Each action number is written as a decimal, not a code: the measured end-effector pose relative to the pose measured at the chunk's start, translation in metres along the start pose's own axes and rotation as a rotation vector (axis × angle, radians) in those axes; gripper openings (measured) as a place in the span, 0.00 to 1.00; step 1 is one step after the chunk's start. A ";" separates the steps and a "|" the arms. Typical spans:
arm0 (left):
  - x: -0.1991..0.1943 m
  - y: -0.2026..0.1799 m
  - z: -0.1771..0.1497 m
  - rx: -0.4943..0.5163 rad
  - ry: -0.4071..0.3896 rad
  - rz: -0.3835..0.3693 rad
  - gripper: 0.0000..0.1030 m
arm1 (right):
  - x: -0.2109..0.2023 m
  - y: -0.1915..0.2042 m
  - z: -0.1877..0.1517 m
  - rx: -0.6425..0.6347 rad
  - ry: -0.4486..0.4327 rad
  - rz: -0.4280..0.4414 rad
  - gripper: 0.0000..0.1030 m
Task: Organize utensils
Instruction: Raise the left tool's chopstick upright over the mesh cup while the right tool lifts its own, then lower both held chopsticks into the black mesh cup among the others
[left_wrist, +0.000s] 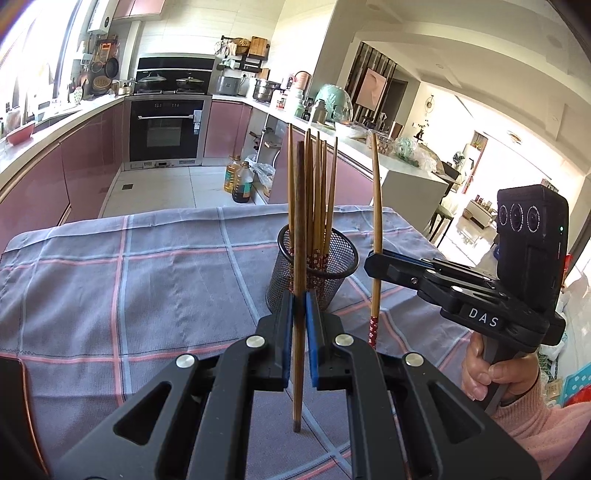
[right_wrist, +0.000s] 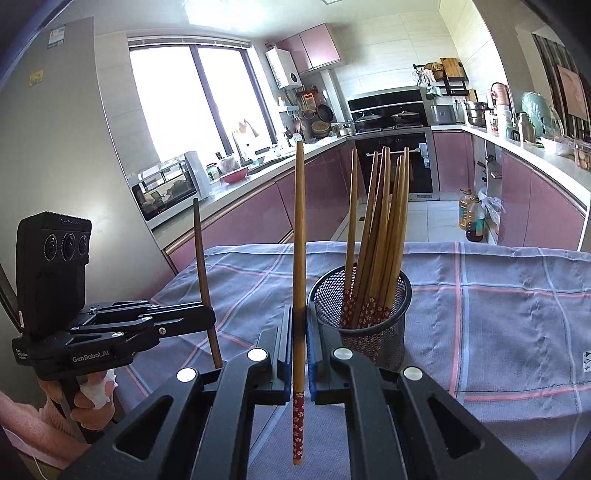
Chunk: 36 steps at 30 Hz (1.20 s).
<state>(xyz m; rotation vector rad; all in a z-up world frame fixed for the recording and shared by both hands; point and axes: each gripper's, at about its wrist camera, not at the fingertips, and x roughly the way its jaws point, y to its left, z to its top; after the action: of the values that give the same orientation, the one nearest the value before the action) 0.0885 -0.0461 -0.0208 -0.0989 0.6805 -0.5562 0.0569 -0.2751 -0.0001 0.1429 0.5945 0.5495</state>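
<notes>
My left gripper (left_wrist: 299, 314) has its jaws clamped on a dark chopstick (left_wrist: 299, 236), held upright, its blunt end hanging free above the cloth (left_wrist: 129, 280) that covers the bench. From the left wrist view, the mesh cup (left_wrist: 314, 266) stands just behind that stick at 12 o'clock, with a bunch of chopsticks (left_wrist: 317, 192) in it, tips up and fanned slightly apart, their red flowered ends down in the mesh.

My right gripper (right_wrist: 299, 332) has its jaws closed on a lighter chopstick (right_wrist: 299, 258), also upright, its red flowered end (right_wrist: 298, 428) pointing down below the jaws. In the right wrist view the cup (right_wrist: 360, 314) sits at 1 o'clock, just beside the right jaw; whether they touch I cannot tell. The left gripper (right_wrist: 210, 319) shows at 9 o'clock with its dark stick (right_wrist: 205, 280) leaning a little.

In the left view the right gripper (left_wrist: 373, 260) is at 3 o'clock, its stick (left_wrist: 376, 221) near the cup but apart from it.
</notes>
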 end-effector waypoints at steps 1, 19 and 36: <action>0.000 -0.001 0.001 0.004 -0.002 0.002 0.07 | 0.000 -0.001 0.000 0.002 -0.001 0.001 0.06; 0.001 -0.011 0.008 0.033 -0.018 0.008 0.07 | -0.006 -0.004 0.007 0.000 -0.030 -0.011 0.06; -0.007 -0.009 0.020 0.036 -0.052 -0.025 0.07 | -0.011 -0.009 0.018 0.001 -0.072 -0.018 0.06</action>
<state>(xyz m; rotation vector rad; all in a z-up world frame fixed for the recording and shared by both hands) 0.0925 -0.0523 0.0013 -0.0879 0.6187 -0.5882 0.0629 -0.2879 0.0175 0.1572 0.5253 0.5243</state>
